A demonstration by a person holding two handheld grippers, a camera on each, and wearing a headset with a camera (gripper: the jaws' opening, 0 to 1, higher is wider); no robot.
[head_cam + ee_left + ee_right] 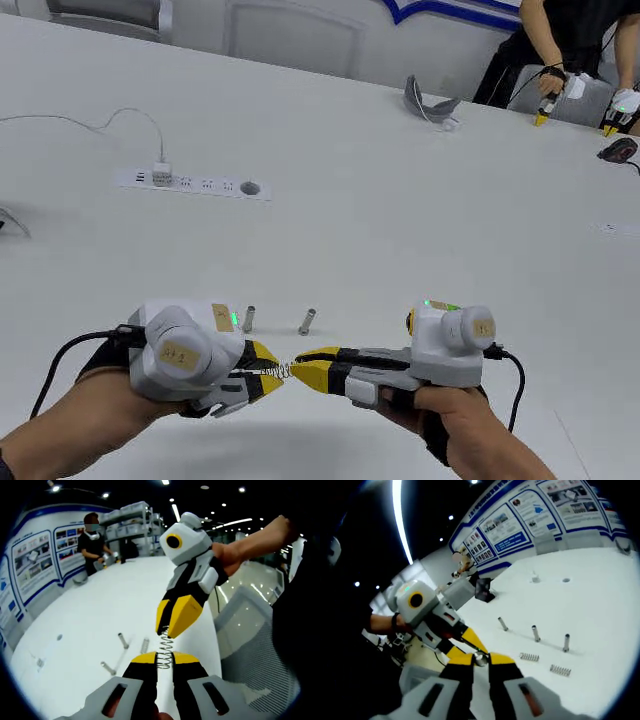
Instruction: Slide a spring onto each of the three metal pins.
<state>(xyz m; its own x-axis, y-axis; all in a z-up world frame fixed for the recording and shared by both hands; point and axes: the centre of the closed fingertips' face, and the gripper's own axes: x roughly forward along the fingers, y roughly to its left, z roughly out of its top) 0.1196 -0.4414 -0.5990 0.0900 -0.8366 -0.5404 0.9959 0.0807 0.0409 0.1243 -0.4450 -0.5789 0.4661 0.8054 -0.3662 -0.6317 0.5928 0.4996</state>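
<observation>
**Spring pinched at both ends – sort the grip before threading**

Spring [278, 371] is in the air at low centre of head view, spanning btw the two tools just above the near part of the counter [400, 220]. Left gripper [165, 658] fingers clenched on one end. Right gripper [481, 659] fingers look pinched on the other end, seen at upper centre of left gripper view. Three pins [535, 633] sit in a row on the counter, mid-right in right gripper view, all bare. Can't tell if all are upright. Two spare springs [529, 656] lie near that row, lower right.

Judgement: hand-over or re-aim step, 0 of 3 done.

To do it well:
- One side lets go gently so the coil isn't stretched and doesn't ping off.
- Keeper holds light, near one end, w/ bore left open.
- Point the free end at a pin tip and line up spring axis w/ pin axis before pushing.
- Pins look loose, so the freed gripper prob needs to steady or lift one.

Risk: crushed coils, or a pin knocked over.
</observation>
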